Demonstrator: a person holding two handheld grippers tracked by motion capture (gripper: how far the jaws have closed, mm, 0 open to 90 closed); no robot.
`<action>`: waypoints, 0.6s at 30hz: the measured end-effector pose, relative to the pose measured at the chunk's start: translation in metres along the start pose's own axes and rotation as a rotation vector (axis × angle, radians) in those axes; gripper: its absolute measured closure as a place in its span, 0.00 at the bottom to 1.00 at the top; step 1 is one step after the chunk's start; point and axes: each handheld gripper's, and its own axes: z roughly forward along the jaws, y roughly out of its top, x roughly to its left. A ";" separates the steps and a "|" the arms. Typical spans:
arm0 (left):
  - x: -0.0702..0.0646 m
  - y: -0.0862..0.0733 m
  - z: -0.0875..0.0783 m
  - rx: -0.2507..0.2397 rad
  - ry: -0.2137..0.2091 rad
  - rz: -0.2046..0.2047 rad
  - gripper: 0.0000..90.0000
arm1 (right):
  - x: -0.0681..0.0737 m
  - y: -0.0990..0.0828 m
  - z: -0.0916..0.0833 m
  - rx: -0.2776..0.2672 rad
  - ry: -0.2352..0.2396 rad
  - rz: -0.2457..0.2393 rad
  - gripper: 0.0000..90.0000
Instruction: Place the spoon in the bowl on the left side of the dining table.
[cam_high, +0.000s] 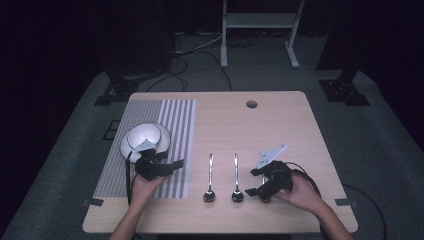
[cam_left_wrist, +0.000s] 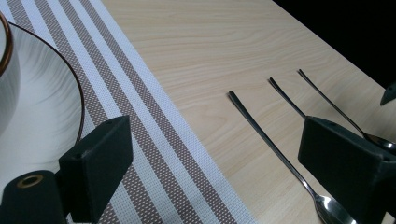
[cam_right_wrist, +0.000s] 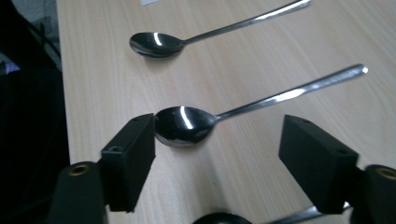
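Spoons (cam_left_wrist: 275, 147) number three; one bowl (cam_high: 144, 134), one plate (cam_high: 131, 148).

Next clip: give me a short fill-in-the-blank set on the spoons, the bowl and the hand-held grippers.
1. The number of spoons on the bare table is ____.
2. The white bowl sits on a ____.
3. The plate lies on a striped ____.
4. The jaws of the right hand-held gripper stand ____.

Missing words: three; plate; placemat; open

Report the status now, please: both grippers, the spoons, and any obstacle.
Left gripper open, empty, beside bowl. Right gripper open, low at middle spoon's bowl end, no grip. Three spoons flat. No obstacle.
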 end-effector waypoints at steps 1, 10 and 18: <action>0.000 0.000 0.000 0.000 0.000 0.000 0.10 | 0.000 0.000 0.000 0.000 0.000 0.000 0.30; 0.000 0.000 0.000 0.002 0.001 0.001 0.10 | 0.005 0.016 0.017 0.057 0.039 -0.054 0.43; 0.000 0.000 0.001 0.011 0.008 0.012 0.10 | 0.009 0.022 0.034 0.129 0.046 -0.114 0.66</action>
